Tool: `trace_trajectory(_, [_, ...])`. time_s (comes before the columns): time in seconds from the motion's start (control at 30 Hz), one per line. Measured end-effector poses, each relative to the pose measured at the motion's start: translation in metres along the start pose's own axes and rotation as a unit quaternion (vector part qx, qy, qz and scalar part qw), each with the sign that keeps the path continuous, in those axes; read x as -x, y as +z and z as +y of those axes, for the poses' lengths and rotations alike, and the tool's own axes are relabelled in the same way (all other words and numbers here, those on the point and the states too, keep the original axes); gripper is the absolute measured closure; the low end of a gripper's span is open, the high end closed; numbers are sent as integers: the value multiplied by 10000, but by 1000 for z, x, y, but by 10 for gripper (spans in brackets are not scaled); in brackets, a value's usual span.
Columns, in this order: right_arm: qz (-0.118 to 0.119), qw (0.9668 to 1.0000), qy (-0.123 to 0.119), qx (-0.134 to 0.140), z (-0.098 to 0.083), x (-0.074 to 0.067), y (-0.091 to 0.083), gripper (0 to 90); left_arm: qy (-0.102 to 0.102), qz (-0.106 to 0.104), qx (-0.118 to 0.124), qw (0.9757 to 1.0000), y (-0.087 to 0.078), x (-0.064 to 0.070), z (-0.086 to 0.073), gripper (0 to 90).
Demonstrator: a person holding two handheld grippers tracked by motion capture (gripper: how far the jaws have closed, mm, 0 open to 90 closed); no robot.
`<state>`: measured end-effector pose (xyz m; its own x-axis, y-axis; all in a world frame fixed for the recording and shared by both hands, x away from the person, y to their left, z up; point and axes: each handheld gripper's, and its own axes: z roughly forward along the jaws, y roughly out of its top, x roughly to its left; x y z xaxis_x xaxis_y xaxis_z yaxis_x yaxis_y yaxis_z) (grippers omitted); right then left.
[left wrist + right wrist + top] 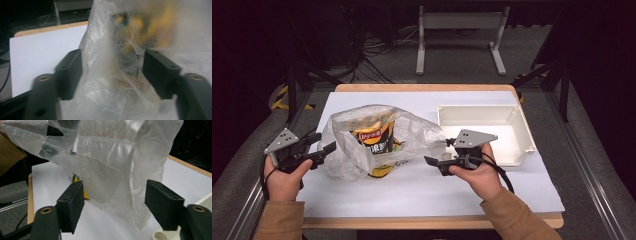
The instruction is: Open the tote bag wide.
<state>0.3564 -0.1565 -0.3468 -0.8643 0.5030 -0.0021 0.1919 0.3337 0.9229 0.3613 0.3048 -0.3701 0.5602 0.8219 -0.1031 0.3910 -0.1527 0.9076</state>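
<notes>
A crumpled clear plastic bag [414, 134] lies on the white mat with a yellow and black snack pack [374, 141] inside it. My left gripper [325, 141] is open at the bag's left side. In the left gripper view the bag [105, 37] bulges between the parted jaws of the left gripper [112, 72], and the snack pack [142, 27] shows blurred through the film. My right gripper [438, 151] is open at the bag's right edge. In the right gripper view a loose fold of the bag [107, 157] hangs between the spread jaws of the right gripper [115, 195].
A white rectangular tray [477, 107] stands at the back right, just behind my right hand; its corner [162, 236] shows in the right gripper view. The white mat [427, 192] covers a wooden table. A metal frame and cables lie on the floor beyond.
</notes>
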Motion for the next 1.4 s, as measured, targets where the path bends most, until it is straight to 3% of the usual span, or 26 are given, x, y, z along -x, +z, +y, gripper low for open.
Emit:
trace_trajectory(0.13, [78,10000,4,-41,-1,0,3,474,77,11,-56,10000,5,-1,1,634])
trace_trajectory(0.37, [104,9999,78,37,3,2,9,655,-10,44,176,9998,5,-5,3,890])
trace_trajectory(0.5, [14,9999,79,152,9,5,11,711,-62,93,243,9996,7,-7,4,898])
trace_trajectory(0.77, [-59,9998,35,164,15,10,21,742,-181,269,410,9986,11,-11,11,898])
trace_trajectory(1.03, [-168,9997,-56,169,27,16,42,754,-371,408,208,9983,27,-25,5,898])
trace_trajectory(1.27, [-236,9996,-26,162,32,22,56,756,-532,284,-99,9981,39,-32,-9,898])
trace_trajectory(1.4, [-283,9996,64,62,29,27,66,757,-508,262,-280,9980,44,-33,-16,898])
